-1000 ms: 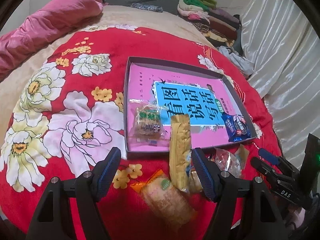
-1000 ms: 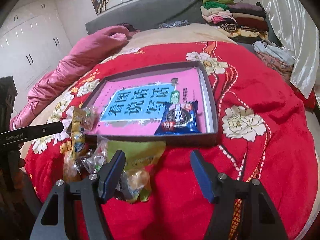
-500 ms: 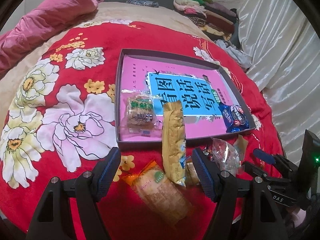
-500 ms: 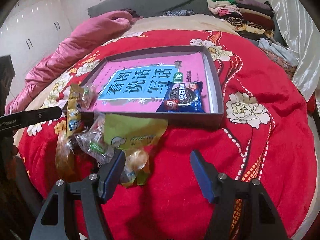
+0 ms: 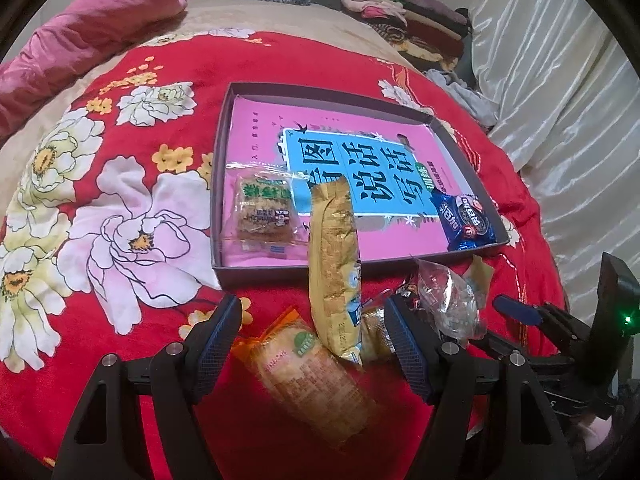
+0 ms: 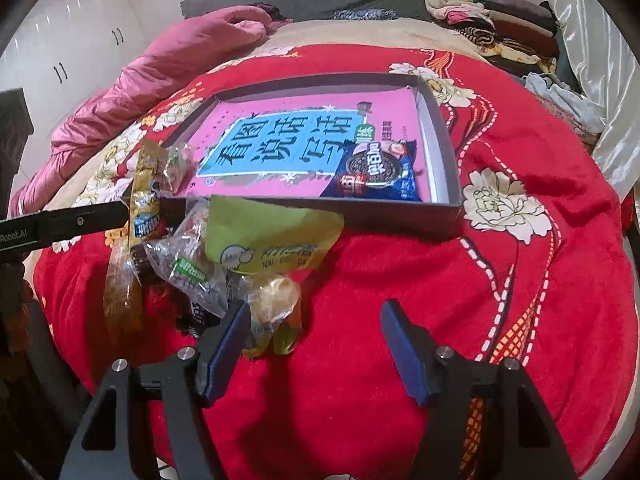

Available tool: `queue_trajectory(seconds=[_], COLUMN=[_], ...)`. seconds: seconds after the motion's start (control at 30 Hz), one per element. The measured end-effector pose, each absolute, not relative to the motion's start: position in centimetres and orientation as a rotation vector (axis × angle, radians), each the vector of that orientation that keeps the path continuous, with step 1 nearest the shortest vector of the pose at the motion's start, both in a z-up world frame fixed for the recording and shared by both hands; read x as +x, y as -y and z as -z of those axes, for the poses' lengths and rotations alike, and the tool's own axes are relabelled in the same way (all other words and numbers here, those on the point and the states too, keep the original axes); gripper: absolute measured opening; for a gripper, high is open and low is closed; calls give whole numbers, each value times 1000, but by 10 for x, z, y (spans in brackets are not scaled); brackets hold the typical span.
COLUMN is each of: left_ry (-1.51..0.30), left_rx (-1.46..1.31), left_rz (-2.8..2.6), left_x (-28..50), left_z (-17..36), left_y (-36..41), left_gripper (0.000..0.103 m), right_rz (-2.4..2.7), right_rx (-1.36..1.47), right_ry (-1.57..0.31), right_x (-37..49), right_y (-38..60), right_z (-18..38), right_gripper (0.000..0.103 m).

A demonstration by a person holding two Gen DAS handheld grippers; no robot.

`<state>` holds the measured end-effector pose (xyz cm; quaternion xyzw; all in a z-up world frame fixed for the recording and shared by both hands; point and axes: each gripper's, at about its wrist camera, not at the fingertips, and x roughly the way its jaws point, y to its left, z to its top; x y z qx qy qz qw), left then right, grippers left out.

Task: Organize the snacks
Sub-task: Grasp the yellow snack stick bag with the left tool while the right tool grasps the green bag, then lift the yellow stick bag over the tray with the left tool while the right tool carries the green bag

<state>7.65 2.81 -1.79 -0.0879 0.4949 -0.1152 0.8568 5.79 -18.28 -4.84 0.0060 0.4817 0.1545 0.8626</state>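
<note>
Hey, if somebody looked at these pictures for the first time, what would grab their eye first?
Probably the red floral blanket covering the bed, and the shallow grey box on it, lined with a pink-and-blue Chinese workbook. Inside are a blue Oreo packet in one near corner and a clear-wrapped biscuit in the other. A long gold packet leans over the box's near rim, above loose snacks heaped on the blanket.

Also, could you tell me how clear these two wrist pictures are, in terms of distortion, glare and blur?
Left wrist view: strong fisheye bulge with dark rounded corners; the tray edges bow; the print in it reads sharply; the satin curtain shines bright. Right wrist view: same bulge; soft glare on the clear wrappers; the blue cookie pack is legible; only the far clothes pile looks soft.
</note>
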Motion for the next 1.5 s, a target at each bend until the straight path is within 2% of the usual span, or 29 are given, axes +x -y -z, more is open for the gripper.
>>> queue_trajectory(seconds=[0.63,0.7,0.8,0.9,0.97,1.03,1.27,1.3,1.5], left_ry=[-1079,-1078,-1080,-1077,-1078,-1084,-1117,-1117,-1112], left_rx=[-211,-219,-231,-229,-234,-233,-262,-274,-310], left_rz=[235,234,237,240,244,249,256,257,275], left_x=[90,92,94,96,97,100,106,107,107], left_z=[36,37,39,39,39,41,54,55,56], left_y=[-22,-22,-21,-18,-18,-16,-16,-18,-23], left_gripper=[75,75,75,75,71,61,37,31,26], right_rz=[-362,-347,-335,-350,-354,-354,-333,-330,-335], right_rx=[-49,-52,-73,-57,-63,-66,-24,-19,-12], right_ry=[-983,-994,-1009,-985,-963,-962,-927,-921,-892], right_x=[74,79,83,81,78,76,72,71,68], right_y=[164,164,163,165,166,166,176,177,179], right_z=[60,63,70,64,58,57,45,43,34], right_gripper=[64,50,48,35,34,34,34,34,34])
